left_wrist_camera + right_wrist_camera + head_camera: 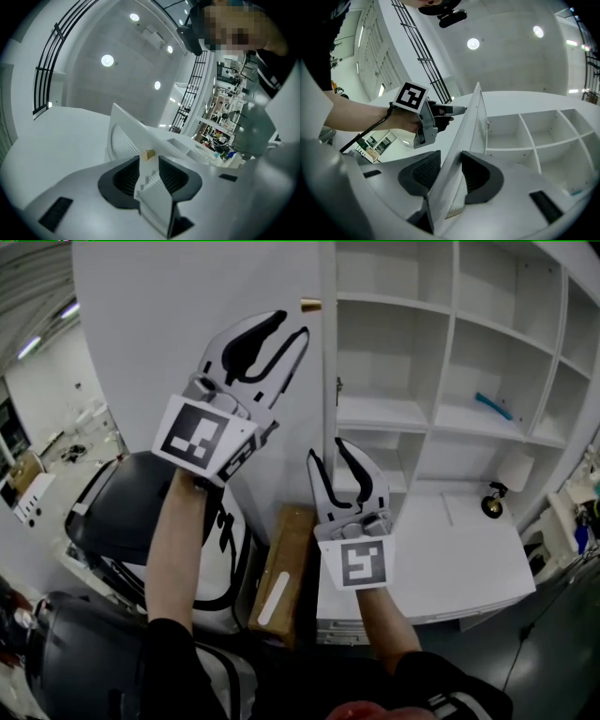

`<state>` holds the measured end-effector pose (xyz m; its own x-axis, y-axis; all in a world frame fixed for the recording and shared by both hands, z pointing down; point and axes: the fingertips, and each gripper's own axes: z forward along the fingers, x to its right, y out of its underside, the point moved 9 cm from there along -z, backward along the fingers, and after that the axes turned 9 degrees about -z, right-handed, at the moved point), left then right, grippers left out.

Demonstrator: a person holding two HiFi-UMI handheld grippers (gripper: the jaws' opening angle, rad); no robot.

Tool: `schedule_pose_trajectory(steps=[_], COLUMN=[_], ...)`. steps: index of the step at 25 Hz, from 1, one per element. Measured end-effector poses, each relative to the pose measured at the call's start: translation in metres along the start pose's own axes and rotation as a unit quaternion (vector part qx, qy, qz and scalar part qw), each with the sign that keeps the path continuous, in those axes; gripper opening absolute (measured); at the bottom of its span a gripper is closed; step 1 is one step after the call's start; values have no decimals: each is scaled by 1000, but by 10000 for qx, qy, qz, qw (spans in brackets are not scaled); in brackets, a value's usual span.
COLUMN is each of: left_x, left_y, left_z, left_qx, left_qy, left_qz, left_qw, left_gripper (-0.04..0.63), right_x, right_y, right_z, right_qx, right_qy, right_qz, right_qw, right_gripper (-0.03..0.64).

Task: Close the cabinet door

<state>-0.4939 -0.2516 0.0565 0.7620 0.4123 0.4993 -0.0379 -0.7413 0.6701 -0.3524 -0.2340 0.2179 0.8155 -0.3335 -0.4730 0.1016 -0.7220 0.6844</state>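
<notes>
Closing judged hardly begun: door point(472, 126) stands out from cabinet point(457, 352) at approx. a right angle and is seen edge-on in head view. Shelves are all exposed to its right.

How step is best done (judgement only):
- Door to be swung rightward, toward shelves, about its far edge, where a small fitting point(337, 390), prob. a hinge, is seen.
- Arc to be followed w/ the wrist, not a straight shove. A grip on a thin panel edge is likely to slip or twist if dragged sideways.
- Speed to be eased near the end so panel is not slammed.
- Tongs to be taken off the edge before it meets the frame, else the jaw on the shelf side gets trapped. Last bit is better finished by a push on the outer face or knob.
- Flush fit w/ cabinet front to be checked after.

Tongs vs. door:
- right tongs point(329, 454): set astride door's near free edge, one jaw each side. In right gripper view no gap is seen betw. pads and panel, so they are read as pinching the door.
- left tongs point(292, 324): held farther up, on left (outer) side of door, jaws spread, nothing pinched.
- knob point(310, 305): small, tan, on door's left face. It is seen just past left tips, in line w/ the gap in left gripper view, and is not touched as far as can be told.
</notes>
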Motion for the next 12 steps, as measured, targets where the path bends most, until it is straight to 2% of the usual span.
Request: schedule_pose_trajectory(steps=[7,12], left_x=[-5,-8], left_y=[-9,-7], left_z=[16,25], left_qx=[20,58], left_qy=[349,434], left_qz=[176,92], left_qw=[9992,9990], left_gripper=[133,132], right_x=[0,4], right_y=[-1,-1], right_z=[-3,-5], right_qx=[-133,-110], right_qy=[58,-8], right_qz=[65,103], right_qw=[9999,9999], right_gripper=[146,141])
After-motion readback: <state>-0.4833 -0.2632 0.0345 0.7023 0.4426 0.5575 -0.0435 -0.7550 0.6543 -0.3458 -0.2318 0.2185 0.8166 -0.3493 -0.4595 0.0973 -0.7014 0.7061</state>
